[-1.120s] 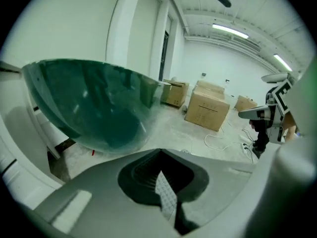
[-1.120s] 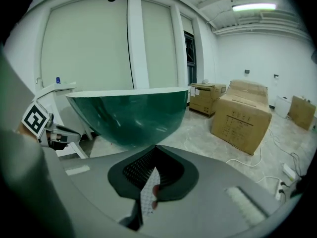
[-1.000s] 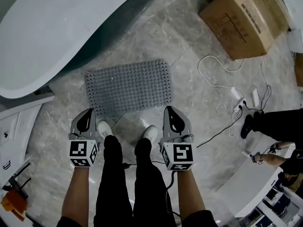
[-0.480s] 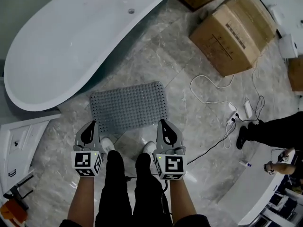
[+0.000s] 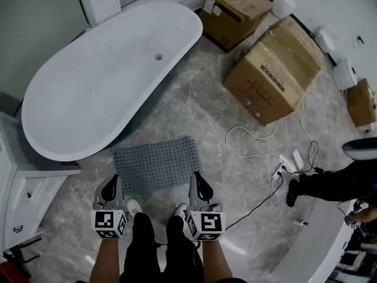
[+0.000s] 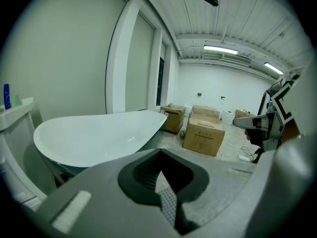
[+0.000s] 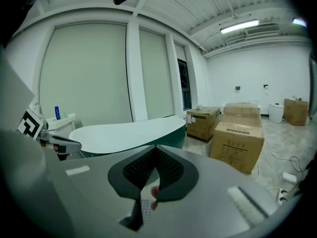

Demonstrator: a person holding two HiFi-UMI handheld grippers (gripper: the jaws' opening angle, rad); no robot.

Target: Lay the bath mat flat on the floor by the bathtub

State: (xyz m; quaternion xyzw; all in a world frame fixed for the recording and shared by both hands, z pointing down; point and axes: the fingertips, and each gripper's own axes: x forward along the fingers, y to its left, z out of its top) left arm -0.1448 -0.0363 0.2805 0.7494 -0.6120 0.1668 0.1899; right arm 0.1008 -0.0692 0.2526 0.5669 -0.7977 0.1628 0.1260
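Lying flat on the floor [image 5: 203, 108], the bath mat [image 5: 156, 167] is a grey rectangle with rounded corners and a dense studded surface. No fold or lifted corner is visible. Its far long edge runs near the bathtub [image 5: 106, 81] with a narrow strip of floor between them; the two do not touch. The tub is a smooth white oval shell with a dark outer skin. The floor is glossy grey stone-patterned tile.

The left hand-held gripper [image 5: 111, 180] is over the mat's near left corner and the right hand-held gripper [image 5: 198, 178] is by its near right corner. Each carries a cube with square black-and-white markers. In its own view each hand-held gripper has its dark ribbed jaws drawn together to a narrow slit, with nothing between them. Neither touches the mat.

White shoes [image 5: 133, 206] stand just beside the mat's near edge, between the two tools.

Far right, two brown cardboard boxes [image 5: 274, 69] sit on the floor. A thin white cable [image 5: 253, 137] loops between them and the mat. A white cabinet [image 5: 23, 187] stands at near left, beside the tub's end.
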